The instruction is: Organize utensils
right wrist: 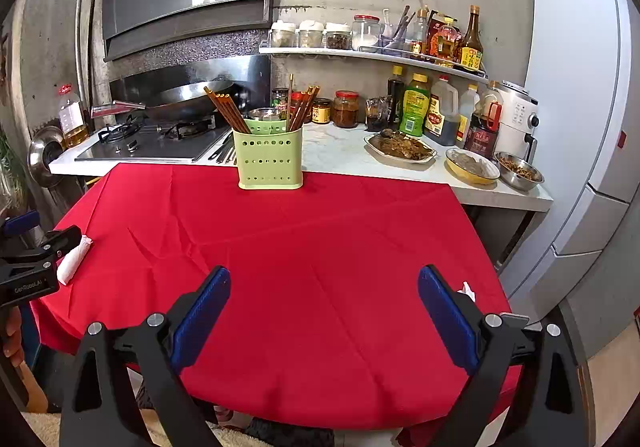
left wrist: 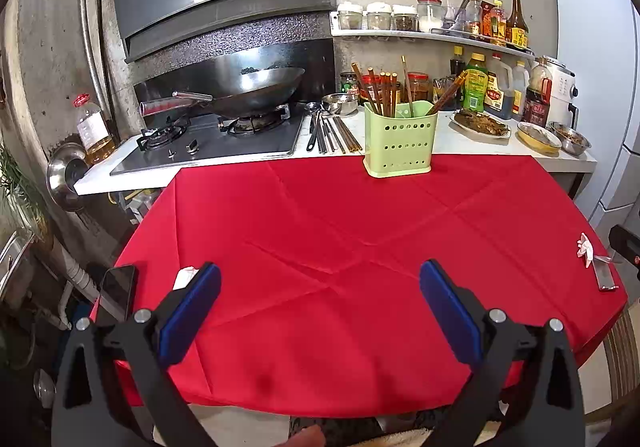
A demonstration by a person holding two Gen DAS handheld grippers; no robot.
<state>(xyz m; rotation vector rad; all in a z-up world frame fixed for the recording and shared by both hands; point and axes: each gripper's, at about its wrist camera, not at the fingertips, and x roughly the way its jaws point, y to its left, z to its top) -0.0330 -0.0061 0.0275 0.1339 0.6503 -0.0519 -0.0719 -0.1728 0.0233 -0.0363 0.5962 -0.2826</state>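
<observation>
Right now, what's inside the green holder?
The green holder has brown chopsticks standing in it, leaning in bunches at left and right, tips above the rim. Its walls hide their lower ends and anything lying at the bottom.

Chopsticks [left wrist: 384, 93] in holder [left wrist: 400, 145] at table's [left wrist: 320, 227] far edge, counter [left wrist: 440, 135] behind, stove [left wrist: 208, 139] left.

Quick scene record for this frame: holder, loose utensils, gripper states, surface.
holder: green utensil holder upright at far edge of red tablecloth
holder contents: wooden chopsticks, handles up
loose utensils: metal utensils lying on counter between stove and holder
left gripper: open, empty, above the cloth
right gripper: open, empty, above the cloth
other on cloth: phone at left edge
</observation>
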